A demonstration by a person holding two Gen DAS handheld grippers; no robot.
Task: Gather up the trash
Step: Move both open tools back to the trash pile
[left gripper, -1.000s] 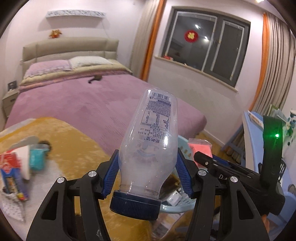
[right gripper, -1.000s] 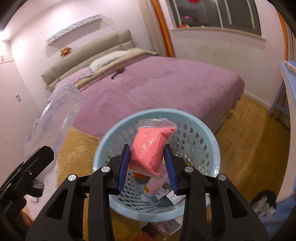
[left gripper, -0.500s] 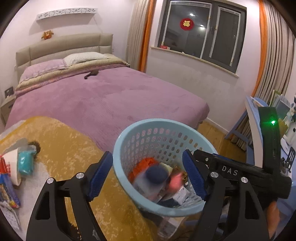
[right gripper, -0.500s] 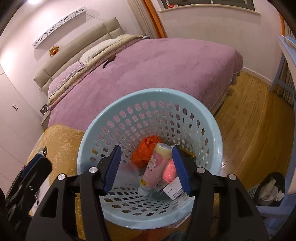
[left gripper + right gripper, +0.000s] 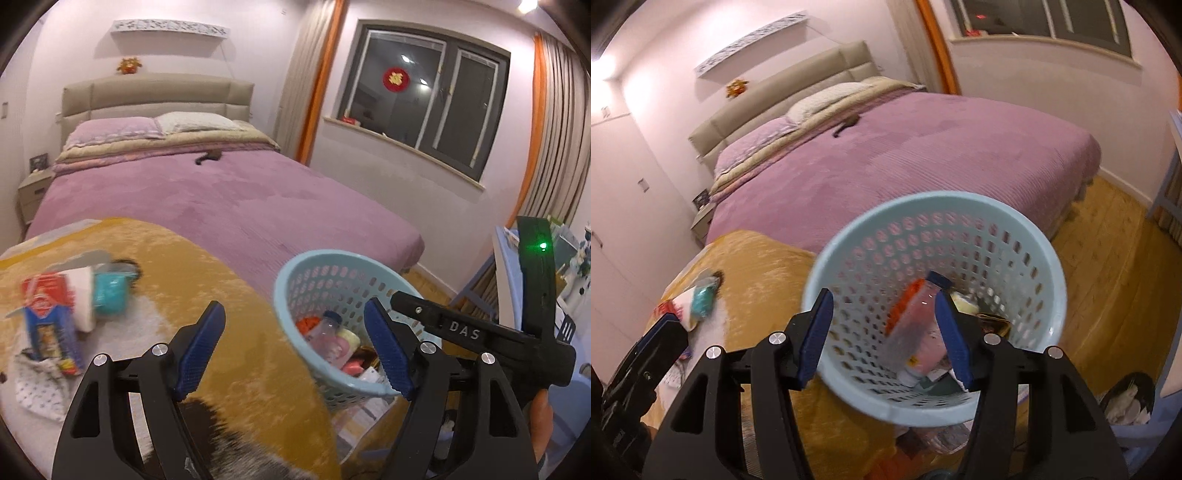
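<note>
A light blue perforated basket (image 5: 314,269) (image 5: 960,206) stands beside a yellow-covered table. Inside it lie a clear plastic bottle with a dark blue cap (image 5: 327,330) (image 5: 918,325), a pink packet (image 5: 351,365) and other trash. My left gripper (image 5: 295,347) is open and empty, over the table edge just left of the basket. My right gripper (image 5: 886,332) is open and empty, above the basket's near rim. On the table's left lie a red and blue box (image 5: 48,321), a white and teal item (image 5: 99,295) (image 5: 700,302) and a dotted cloth (image 5: 40,384).
The yellow table cover (image 5: 207,280) spreads below the left gripper. A purple bed (image 5: 221,199) lies behind. A blue desk (image 5: 506,280) stands at the right. A dark bin with white waste (image 5: 1130,402) sits on the wooden floor, right of the basket.
My left gripper let go of the clear bottle and my right gripper let go of the pink packet; both now lie in the basket. Both grippers opened and drew back leftward.
</note>
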